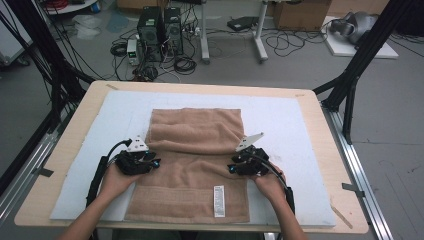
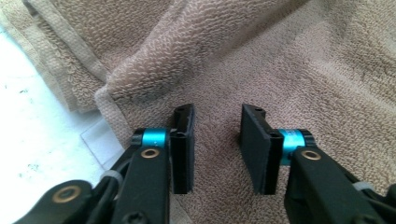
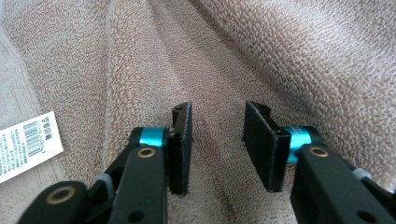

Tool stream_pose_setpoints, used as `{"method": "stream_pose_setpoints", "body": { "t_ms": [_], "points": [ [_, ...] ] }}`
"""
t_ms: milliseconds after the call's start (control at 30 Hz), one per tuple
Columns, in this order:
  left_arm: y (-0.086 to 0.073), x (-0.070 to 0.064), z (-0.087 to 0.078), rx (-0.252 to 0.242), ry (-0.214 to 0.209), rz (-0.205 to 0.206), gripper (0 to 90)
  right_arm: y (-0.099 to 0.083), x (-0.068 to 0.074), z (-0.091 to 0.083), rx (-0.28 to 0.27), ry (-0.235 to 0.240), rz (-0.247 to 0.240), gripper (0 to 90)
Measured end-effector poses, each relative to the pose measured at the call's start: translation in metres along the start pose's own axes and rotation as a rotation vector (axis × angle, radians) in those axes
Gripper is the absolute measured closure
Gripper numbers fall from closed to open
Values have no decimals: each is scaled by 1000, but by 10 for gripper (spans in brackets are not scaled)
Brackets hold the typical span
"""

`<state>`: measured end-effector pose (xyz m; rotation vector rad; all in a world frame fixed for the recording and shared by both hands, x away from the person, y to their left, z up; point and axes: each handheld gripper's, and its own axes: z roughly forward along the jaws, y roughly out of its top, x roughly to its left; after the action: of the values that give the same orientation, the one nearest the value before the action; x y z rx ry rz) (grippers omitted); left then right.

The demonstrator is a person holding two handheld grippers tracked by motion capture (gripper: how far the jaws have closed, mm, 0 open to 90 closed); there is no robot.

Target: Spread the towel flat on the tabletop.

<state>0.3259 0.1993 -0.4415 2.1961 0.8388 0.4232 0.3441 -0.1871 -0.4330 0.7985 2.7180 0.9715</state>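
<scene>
Beige towel (image 1: pixel 192 160) on white mat (image 1: pixel 285 125), both grippers' jaws apart, gripping nothing

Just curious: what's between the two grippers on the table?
Only towel: in the high view it spans the stretch from the left gripper to the right gripper.

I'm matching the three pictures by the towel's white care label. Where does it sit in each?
High view: white label on the towel, lower right, near its front edge.
Left gripper view: not in it.
Right gripper view: label at the left edge.
Shared landmark: the towel's folded-over flap edge.
</scene>
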Motion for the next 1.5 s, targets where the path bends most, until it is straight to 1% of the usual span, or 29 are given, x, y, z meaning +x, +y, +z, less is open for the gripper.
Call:
{"method": "stream_pose_setpoints", "body": {
  "t_ms": [67,133,233,300,367,467,600,667,733,833,900,933,1033,1133,1267,1367,1433,1467,1500],
  "points": [
    [0,-3,0,2,2,11,763,0,0,0,-3,12,-10,723],
    [1,-3,0,7,-5,13,790,1,1,0,-1,21,-18,775],
    [1,-1,0,6,-22,4,818,0,-2,0,-11,47,-12,810],
    [1,-1,-1,6,-22,1,835,0,-3,0,-12,58,-11,825],
    [1,-2,-2,13,-20,8,844,0,-3,0,-11,57,-16,834],
    [1,-2,-4,18,-31,4,850,0,-1,-2,-9,57,-22,842],
    [1,-5,-10,15,-34,11,854,0,0,-8,-37,64,-21,844],
    [2,-7,-14,5,-35,18,854,0,3,-13,-50,62,-30,845],
    [1,-10,-18,-13,-40,14,855,-1,6,-18,-74,55,-41,845],
    [-2,-14,-25,-15,-43,25,856,-6,11,-22,-90,59,-37,845],
    [-4,-17,-29,-32,-47,21,856,-11,13,-23,-101,69,-29,845],
    [-7,-19,-32,-39,-51,16,856,-12,13,-24,-106,69,-33,845],
    [-12,-24,-38,-43,-61,16,856,-16,19,-27,-107,80,-33,845],
    [-17,-30,-47,-50,-74,22,857,-18,28,-30,-110,83,-54,845],
    [-25,-40,-57,-51,-96,29,857,-23,42,-37,-109,100,-73,845],
    [-32,-47,-64,-48,-116,37,858,-28,53,-41,-101,117,-91,847],
    [-34,-52,-70,-48,-128,48,859,-30,61,-43,-92,142,-106,846],
    [-35,-55,-73,-52,-135,49,858,-31,64,-45,-90,141,-118,843],
    [-35,-57,-76,-51,-146,55,858,-31,67,-47,-93,152,-126,822]
  ]
}}
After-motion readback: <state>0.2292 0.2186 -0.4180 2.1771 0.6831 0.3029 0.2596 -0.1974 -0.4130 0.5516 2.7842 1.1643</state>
